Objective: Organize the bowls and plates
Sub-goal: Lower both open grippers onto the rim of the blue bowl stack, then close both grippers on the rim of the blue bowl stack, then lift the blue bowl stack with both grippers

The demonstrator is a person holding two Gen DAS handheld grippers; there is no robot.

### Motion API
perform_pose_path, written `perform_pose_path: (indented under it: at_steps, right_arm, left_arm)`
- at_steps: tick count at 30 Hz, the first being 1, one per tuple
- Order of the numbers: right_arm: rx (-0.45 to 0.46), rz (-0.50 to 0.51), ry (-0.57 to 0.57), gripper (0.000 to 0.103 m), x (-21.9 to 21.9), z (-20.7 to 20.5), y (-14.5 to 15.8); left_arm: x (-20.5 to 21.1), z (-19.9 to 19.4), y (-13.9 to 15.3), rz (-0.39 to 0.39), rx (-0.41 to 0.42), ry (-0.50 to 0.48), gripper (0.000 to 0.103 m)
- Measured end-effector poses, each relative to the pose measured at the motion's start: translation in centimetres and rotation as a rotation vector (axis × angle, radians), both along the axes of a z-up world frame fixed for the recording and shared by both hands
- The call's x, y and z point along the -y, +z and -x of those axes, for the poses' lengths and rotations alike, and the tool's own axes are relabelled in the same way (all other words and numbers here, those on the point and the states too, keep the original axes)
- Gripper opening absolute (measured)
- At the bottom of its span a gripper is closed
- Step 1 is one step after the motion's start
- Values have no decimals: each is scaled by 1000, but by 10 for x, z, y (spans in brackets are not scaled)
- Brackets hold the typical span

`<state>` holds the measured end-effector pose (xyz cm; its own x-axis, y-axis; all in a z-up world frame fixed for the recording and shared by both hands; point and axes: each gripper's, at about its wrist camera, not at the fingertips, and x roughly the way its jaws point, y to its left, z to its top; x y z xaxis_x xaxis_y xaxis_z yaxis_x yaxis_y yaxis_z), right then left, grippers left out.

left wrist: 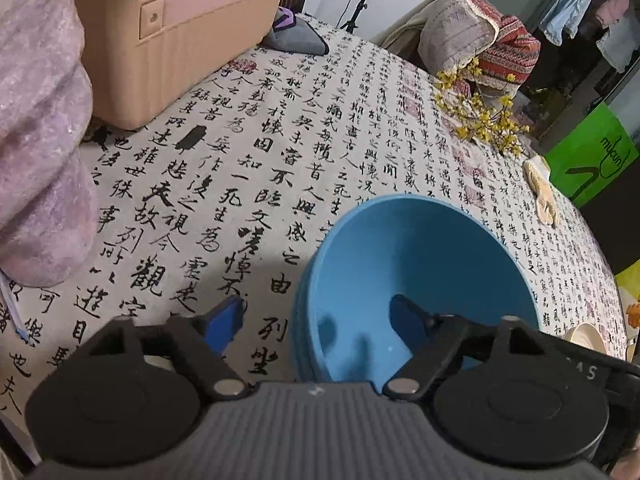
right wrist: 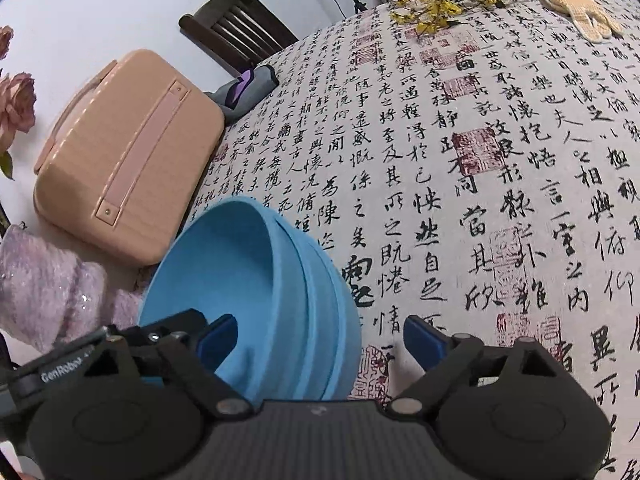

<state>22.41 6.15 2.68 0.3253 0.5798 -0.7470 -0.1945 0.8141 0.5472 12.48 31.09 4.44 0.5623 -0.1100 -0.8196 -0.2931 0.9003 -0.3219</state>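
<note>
Bowls (left wrist: 420, 280), blue ones stacked inside each other, sit on the big table (left wrist: 280, 140) with black writing on its cloth. Both tools straddle the stack's rim, one on each side. The left gripper (left wrist: 320, 316) has one finger inside and one outside, not squeezing. The right gripper (right wrist: 320, 340) is the same, jaws wide, holding nothing. A peach case (right wrist: 128, 160) stands near the bowls.

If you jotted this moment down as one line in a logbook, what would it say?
left gripper: open, straddling rim of blue bowls | right gripper: open, straddling opposite rim | bowls: nested stack on tablecloth | not lifted
</note>
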Motion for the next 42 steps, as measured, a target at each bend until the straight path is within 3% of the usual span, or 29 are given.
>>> perform_pose_path:
  at_steps: [8,10,14,18,27,42]
  right_arm:
    - [-45,17,19,64,-8,-3,-2]
    - [-65,13,14,60,-7,-4,-4]
    - [-102,11,6,50,-5,-5,-8]
    - [-103,40,18,46,-6,-2,-8]
    - [-105,89,9,38,-12,-1,-4]
    - [-100,79,-5,37,1,2,2]
  left_arm:
    - [4,-2,-8,32,-41,4,59]
    - [5,-3,-9,41,-50,3,49]
    - [8,-3,-12,40,-65,16,45]
    - [8,-2,-15,31,-78,35,37]
    - [15,-1,-12,-8,-78,54,36]
    - [25,1,-6,-20,-60,47,36]
